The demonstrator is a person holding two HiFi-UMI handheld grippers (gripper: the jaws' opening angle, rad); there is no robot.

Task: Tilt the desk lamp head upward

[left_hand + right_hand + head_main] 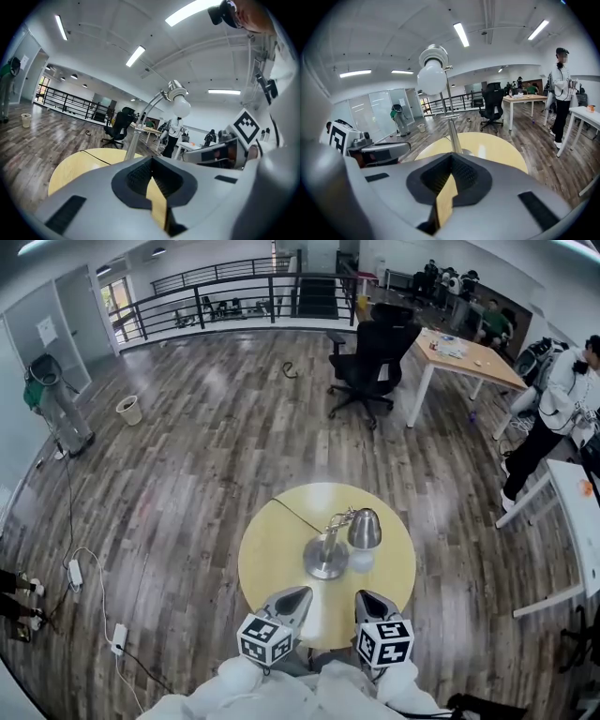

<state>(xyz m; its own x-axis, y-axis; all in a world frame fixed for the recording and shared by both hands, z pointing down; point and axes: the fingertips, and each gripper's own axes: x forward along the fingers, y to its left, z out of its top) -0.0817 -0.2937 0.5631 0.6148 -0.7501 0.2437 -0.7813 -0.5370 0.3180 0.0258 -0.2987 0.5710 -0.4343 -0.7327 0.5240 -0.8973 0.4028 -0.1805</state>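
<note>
Yellow table, lamp untouched

Round table (272, 563) carries the desk lamp (330, 538) at its centre; lamp head (365, 529) droops right of the base (323, 561), bulb (361, 562) down. At the near edge sit left gripper (289, 600) and right gripper (373, 604), both jaw pairs pressed together, empty. Likely best: 1 steadies the base, 1 opens, lifts the head slowly.

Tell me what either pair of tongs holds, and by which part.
Nothing. The left tongs and right tongs are both shut and empty, short of the silver metal desk lamp.
</note>
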